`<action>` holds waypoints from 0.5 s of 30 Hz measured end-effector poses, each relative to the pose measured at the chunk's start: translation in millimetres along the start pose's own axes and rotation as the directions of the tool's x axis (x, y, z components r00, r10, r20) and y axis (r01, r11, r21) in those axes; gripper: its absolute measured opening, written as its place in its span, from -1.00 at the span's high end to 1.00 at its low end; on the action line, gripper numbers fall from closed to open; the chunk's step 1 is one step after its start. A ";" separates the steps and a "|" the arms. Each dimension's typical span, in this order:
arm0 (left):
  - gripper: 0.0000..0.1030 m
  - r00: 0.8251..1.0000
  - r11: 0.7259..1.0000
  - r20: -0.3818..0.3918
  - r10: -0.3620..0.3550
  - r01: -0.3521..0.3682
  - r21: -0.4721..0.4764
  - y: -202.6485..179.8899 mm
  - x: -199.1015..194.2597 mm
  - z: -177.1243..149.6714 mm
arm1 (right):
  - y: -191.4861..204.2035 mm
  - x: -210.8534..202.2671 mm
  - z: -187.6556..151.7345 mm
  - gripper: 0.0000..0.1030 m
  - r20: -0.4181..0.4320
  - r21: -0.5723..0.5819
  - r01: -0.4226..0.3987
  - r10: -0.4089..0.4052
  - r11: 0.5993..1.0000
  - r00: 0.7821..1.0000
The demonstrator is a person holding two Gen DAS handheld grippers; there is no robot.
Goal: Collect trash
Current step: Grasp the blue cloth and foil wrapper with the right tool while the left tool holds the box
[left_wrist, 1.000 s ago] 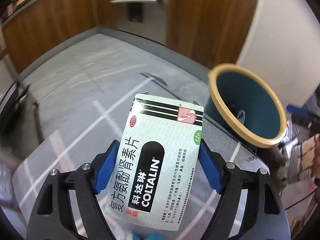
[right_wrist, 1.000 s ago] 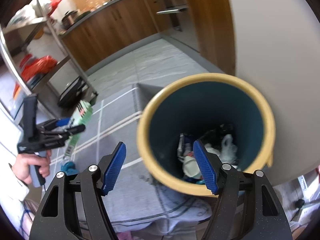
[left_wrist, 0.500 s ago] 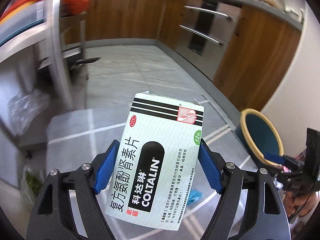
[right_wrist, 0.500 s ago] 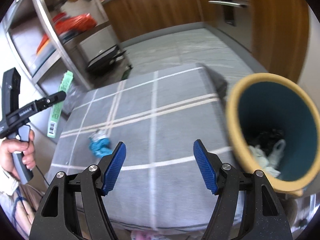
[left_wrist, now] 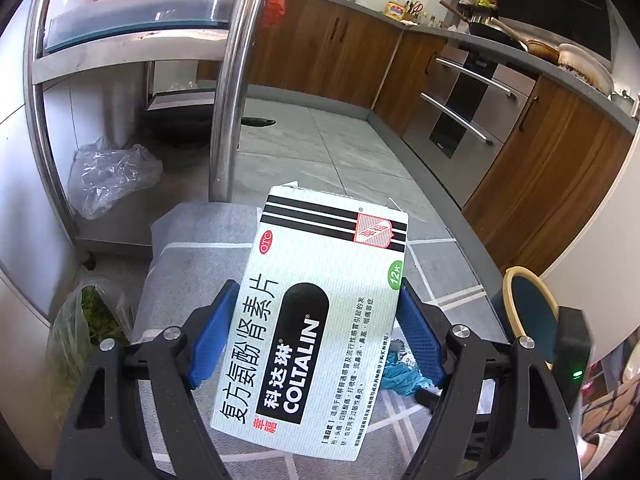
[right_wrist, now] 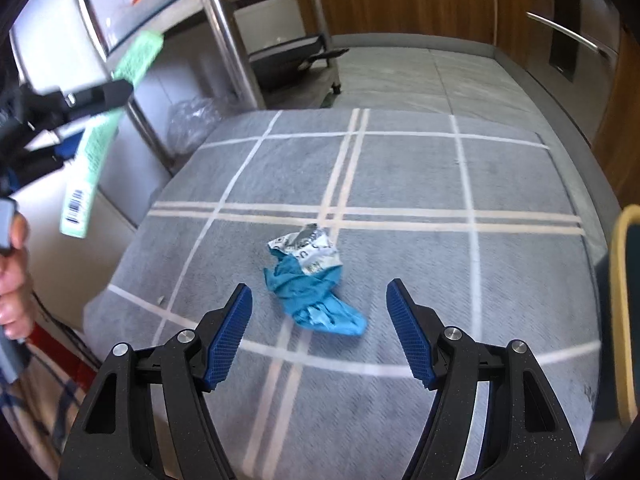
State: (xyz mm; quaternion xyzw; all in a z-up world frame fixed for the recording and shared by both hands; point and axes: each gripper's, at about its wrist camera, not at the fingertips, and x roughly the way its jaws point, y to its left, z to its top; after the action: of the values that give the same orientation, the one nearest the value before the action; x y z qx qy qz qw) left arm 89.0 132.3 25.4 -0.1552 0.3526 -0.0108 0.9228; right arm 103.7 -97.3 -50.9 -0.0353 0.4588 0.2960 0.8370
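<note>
My left gripper is shut on a white-green medicine box marked COLTALIN, held up in the air. In the right wrist view the same box shows edge-on at the left. My right gripper hangs open over a grey checked mat. A crumpled blue and silver wrapper lies on the mat below its fingers, apart from the pads. The left wrist view catches that wrapper past the box. A teal bin with a yellow rim stands at the mat's right; its rim sits at the frame edge.
A steel shelf rack stands at the mat's far left, with clear plastic bags and a bag of greens by its foot. Wooden kitchen cabinets line the back and right. A person's hand grips the left tool.
The left gripper swung away from the bin toward the shelf rack and rolled, still holding the box. The right gripper moved from above the bin to above the blue wrapper on the mat.
</note>
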 end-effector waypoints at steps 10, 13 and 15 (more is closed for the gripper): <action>-0.48 1.000 1.000 0.000 -0.001 0.001 0.025 -15.4 -1.5 4.1 | 6.1 28.2 2.0 0.21 -0.060 -0.010 0.006 -0.007 1.000 0.998; -0.48 1.000 0.999 -0.003 -0.002 0.002 0.034 -17.2 -0.6 4.0 | 4.4 22.1 0.0 0.30 -0.055 -0.002 -0.012 0.012 1.000 0.998; -0.48 1.000 0.999 -0.001 -0.008 0.008 0.035 -18.0 -0.2 3.6 | -1.4 8.6 -1.1 0.31 -0.035 0.012 -0.021 0.021 1.000 0.999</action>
State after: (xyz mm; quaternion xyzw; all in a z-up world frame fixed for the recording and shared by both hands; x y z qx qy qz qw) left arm 92.8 116.2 33.3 -0.1402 0.3522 -0.0208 0.9251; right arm 107.1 -94.8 -58.7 -0.0309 0.4755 0.3015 0.8259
